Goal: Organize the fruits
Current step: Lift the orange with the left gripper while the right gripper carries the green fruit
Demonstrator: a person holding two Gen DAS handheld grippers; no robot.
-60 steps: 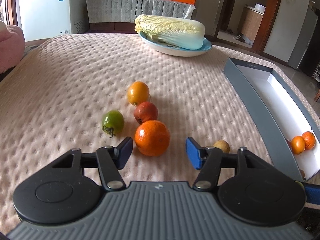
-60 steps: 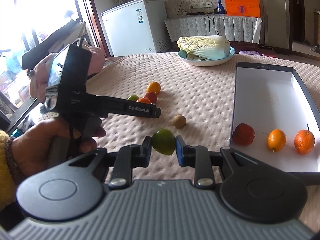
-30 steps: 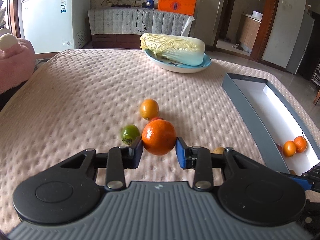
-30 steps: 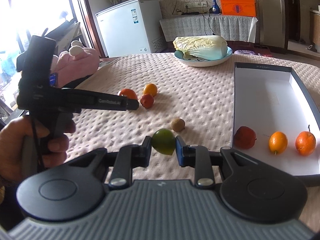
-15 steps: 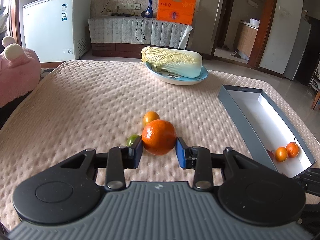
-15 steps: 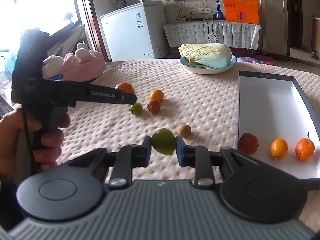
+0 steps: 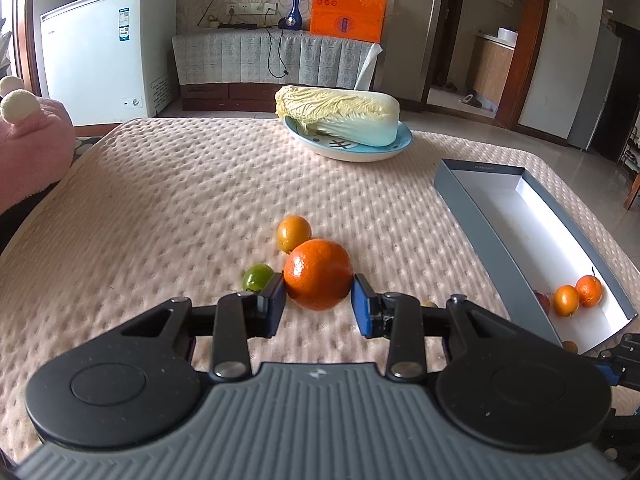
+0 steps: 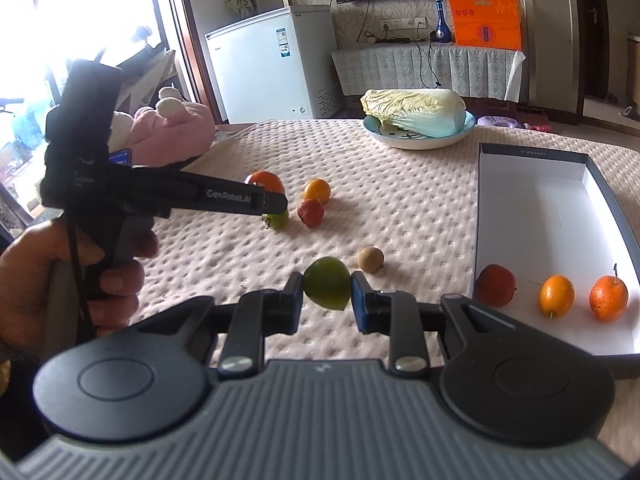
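My left gripper [image 7: 319,298] is shut on a large orange [image 7: 318,274], held above the pink quilted table. In the right wrist view that same gripper [image 8: 272,200] hangs over the fruit cluster with the large orange [image 8: 265,182] in it. My right gripper [image 8: 326,298] is shut on a green lime [image 8: 326,289]. On the table lie a small orange [image 7: 294,233], a green fruit [image 7: 257,276], a red fruit [image 8: 311,212] and a brown round fruit [image 8: 371,259]. The grey box [image 8: 532,216] holds a red fruit [image 8: 495,290], a small orange [image 8: 557,295] and an orange [image 8: 608,298].
A napa cabbage [image 7: 340,114] lies on a blue-rimmed plate [image 7: 360,152] at the far side. A pink plush toy [image 8: 172,128] sits at the table's left edge. A person's hand [image 8: 48,276] holds the left gripper's handle. A white freezer [image 7: 104,48] stands behind.
My left gripper closed on the large orange two seconds ago and has lifted it off the table, and since then it has hardly moved. The right gripper keeps hold of the lime.
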